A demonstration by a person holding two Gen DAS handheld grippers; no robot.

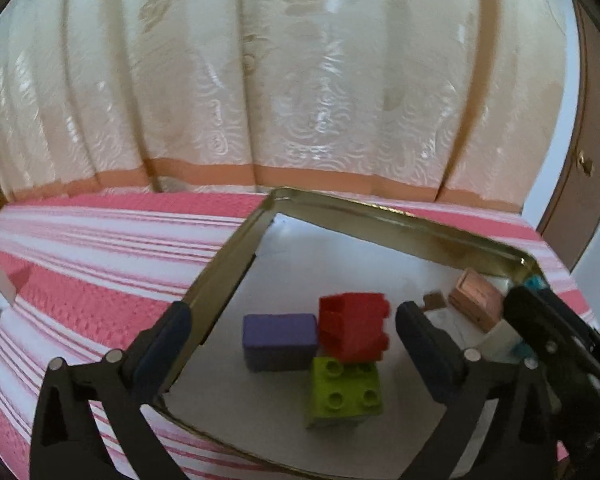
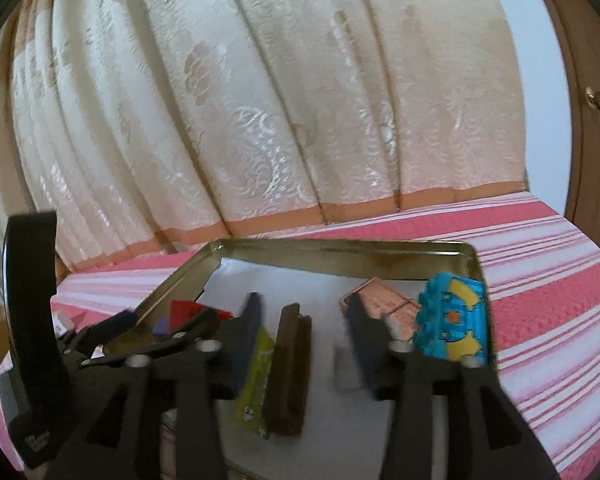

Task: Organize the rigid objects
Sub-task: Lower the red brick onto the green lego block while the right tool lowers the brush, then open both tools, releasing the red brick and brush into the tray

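- The gold metal tin (image 1: 236,248) lies open on the pink striped bed cover (image 1: 80,280), and everything below is placed against it. I judge it stiff and light, with thin walls that would slip between my pads.
- My left tool (image 1: 292,328) hangs over the tin's near left corner, jaws spread wide and holding nothing; one finger is outside the left wall.
- My right tool (image 2: 304,332) sits over the tin's near side, jaws partly apart, gripping nothing that I can see.
- The blue toy (image 2: 454,320) stands in the tin's far right corner; only my right view shows it whole.
- Red brick (image 1: 352,326), purple block (image 1: 278,340) and green studded brick (image 1: 346,392) cluster inside the tin; hard and light, best pinched across flat sides. Only my left view shows them clearly.
- The brown bar (image 2: 290,368) is plain only from the right.
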